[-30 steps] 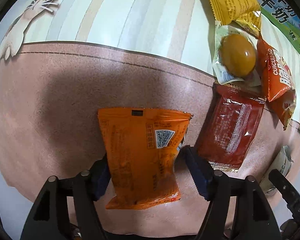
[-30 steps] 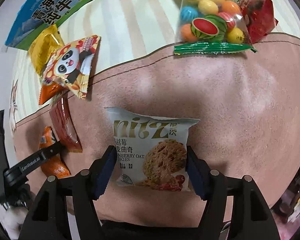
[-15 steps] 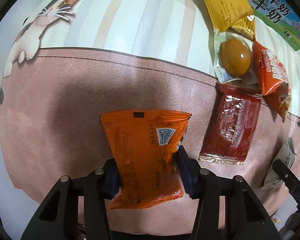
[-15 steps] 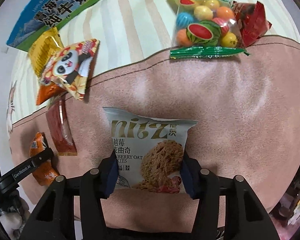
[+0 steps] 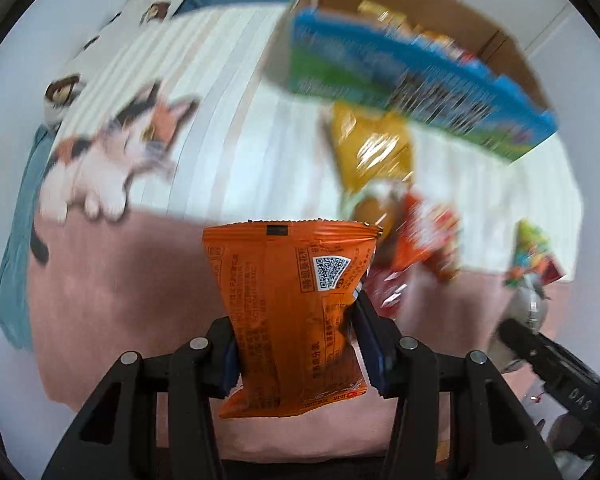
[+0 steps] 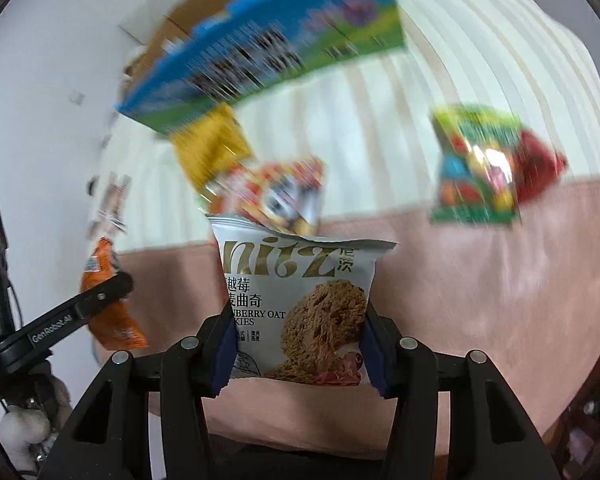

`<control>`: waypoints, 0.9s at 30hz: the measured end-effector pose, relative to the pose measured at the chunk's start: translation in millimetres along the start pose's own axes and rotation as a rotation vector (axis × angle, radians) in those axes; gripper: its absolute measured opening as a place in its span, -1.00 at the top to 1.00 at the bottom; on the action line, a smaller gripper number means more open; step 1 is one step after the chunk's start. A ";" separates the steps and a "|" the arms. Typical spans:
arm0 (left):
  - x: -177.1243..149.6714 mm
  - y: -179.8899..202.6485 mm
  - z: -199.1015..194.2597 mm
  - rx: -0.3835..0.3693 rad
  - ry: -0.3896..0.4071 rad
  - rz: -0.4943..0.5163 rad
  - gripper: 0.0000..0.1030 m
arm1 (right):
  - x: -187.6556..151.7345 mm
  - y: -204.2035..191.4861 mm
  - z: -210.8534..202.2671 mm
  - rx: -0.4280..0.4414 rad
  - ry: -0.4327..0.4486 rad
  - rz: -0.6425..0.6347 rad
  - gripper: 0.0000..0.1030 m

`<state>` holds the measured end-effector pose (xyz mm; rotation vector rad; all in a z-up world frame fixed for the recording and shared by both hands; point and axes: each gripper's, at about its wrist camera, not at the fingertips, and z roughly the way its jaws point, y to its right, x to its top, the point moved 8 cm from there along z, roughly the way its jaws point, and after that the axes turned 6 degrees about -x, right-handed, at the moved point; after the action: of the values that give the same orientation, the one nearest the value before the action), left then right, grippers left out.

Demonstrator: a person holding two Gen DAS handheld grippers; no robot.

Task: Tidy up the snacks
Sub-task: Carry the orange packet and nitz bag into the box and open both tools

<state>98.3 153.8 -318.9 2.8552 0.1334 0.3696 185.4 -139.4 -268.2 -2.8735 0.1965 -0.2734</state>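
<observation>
We're holding two packs off pink blanket (image 5: 112, 280). Left gripper (image 5: 296, 344) pinching orange pack (image 5: 288, 300) at lower half; right gripper (image 6: 296, 344) clamping cookie pack (image 6: 300, 296) likewise. Both reading light, puffy, slick foil; cookies brittle, so we're squeezing edges gently. Box (image 5: 420, 64) waiting ahead, likely drop spot.

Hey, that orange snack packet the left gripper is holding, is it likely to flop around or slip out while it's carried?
The orange packet looks pinched in at the waist where the left gripper clamps it, so it is probably soft and light. Its top stands up unsupported, suggesting the film has some stiffness. The glossy wrapper may be slippery, so it could slide under a jerk.
</observation>
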 end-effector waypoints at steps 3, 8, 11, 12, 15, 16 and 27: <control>29.6 25.8 -24.4 -0.052 0.044 0.033 0.10 | 28.9 -21.7 -17.0 0.037 0.043 -0.015 -0.08; 89.0 59.5 -30.0 -0.105 0.095 0.090 0.10 | 86.6 -41.1 -44.7 0.079 0.110 -0.028 -0.08; 130.0 83.3 -29.0 -0.123 0.108 0.122 0.10 | 126.7 -50.8 -56.2 0.071 0.147 -0.050 -0.08; 145.1 89.9 -26.5 -0.125 0.114 0.133 0.10 | 142.3 -53.3 -59.8 0.065 0.160 -0.058 -0.08; 186.5 103.6 -26.0 -0.121 0.112 0.166 0.10 | 187.6 -56.2 -66.5 0.032 0.183 -0.082 -0.08; 198.1 105.6 -25.2 -0.122 0.110 0.171 0.10 | 199.6 -57.8 -64.4 0.022 0.183 -0.085 -0.08; 319.5 88.1 50.3 -0.046 -0.065 0.177 0.09 | 297.1 -51.1 7.0 -0.104 0.051 -0.091 -0.08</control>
<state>424.3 96.1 -266.5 2.8371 -0.1388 0.3095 481.6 -135.1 -211.8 -2.9850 0.0912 -0.3636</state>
